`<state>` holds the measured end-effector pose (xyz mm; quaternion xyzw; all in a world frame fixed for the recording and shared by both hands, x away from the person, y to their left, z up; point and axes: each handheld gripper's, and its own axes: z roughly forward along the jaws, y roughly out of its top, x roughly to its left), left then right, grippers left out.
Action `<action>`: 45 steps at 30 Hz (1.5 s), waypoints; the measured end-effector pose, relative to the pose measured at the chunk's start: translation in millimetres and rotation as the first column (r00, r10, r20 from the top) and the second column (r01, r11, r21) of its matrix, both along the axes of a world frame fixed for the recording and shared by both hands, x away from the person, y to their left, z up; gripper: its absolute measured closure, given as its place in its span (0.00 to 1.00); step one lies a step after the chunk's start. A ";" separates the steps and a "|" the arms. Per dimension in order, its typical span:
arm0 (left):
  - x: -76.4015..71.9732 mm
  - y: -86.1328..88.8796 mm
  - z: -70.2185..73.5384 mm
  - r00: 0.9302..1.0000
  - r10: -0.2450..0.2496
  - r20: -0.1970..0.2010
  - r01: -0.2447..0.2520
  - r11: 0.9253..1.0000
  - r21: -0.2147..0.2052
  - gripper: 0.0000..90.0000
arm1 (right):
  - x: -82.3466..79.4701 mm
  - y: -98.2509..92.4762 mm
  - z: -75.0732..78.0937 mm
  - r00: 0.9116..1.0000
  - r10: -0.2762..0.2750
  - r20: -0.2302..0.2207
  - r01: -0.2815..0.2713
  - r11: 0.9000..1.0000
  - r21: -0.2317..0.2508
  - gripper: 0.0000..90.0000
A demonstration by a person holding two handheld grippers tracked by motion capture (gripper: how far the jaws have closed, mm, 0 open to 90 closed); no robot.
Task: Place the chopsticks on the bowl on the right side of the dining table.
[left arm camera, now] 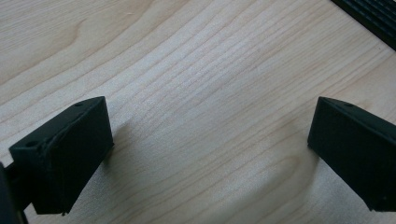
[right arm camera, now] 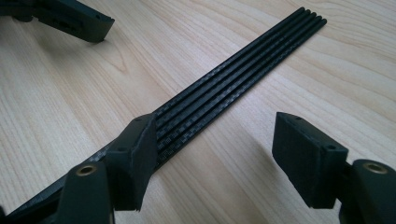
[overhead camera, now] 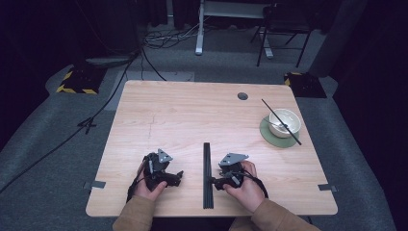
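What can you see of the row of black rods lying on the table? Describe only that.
The black rods are about five thin, straight sticks with a woven, carbon-like pattern, lying flat and side by side, touching, on the wooden table. The row runs away from the person, between the two hands. The right hand-held gripper stands open at its near end, one jaw over it.

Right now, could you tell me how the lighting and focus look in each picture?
High view: table evenly lit, surroundings dark, slightly soft. Left gripper view: sharp wood grain, soft shadows by the jaws. Right gripper view: rods crisp, their far ends softer; no glare.
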<state>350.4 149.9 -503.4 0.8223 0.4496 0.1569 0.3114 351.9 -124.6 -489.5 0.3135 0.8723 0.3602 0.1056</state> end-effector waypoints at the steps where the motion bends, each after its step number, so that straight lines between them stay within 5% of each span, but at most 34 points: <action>1: 0.0 0.0 0.1 1.000 -0.001 -0.001 0.001 1.000 0.000 0.00 | 0.3 -0.1 -0.8 1.000 0.003 0.003 -0.003 1.000 -0.002 0.35; 16: 0.0 -0.1 -0.1 1.000 -0.001 -0.001 0.001 1.000 -0.003 0.00 | -1.0 -5.4 -1.8 1.000 0.002 -0.009 -0.002 1.000 -0.007 0.35; 22: 0.0 -0.1 0.0 1.000 0.000 0.000 0.000 1.000 -0.001 0.00 | 6.4 -17.9 1.3 0.999 -0.052 -0.011 0.051 0.999 -0.011 0.36; 28: 0.0 0.0 0.1 1.000 -0.002 -0.002 0.002 1.000 0.001 0.00 | 3.3 -15.6 -0.2 1.000 -0.015 -0.004 0.015 1.000 -0.022 0.37; 35: 0.0 0.1 0.2 1.000 -0.002 -0.003 0.002 1.000 0.001 0.00 | 9.9 -28.7 3.8 0.997 -0.079 0.001 0.079 0.996 -0.028 0.38; 42: -0.1 -0.1 -0.1 1.000 0.000 -0.001 0.000 1.000 -0.003 0.00 | 4.0 -24.9 0.7 1.000 -0.021 -0.012 0.020 0.999 -0.031 0.40; 45: -0.1 0.0 -0.1 1.000 -0.003 -0.001 0.003 1.000 -0.002 0.00 | 10.1 -35.9 0.3 0.998 -0.062 -0.013 0.062 0.997 -0.037 0.43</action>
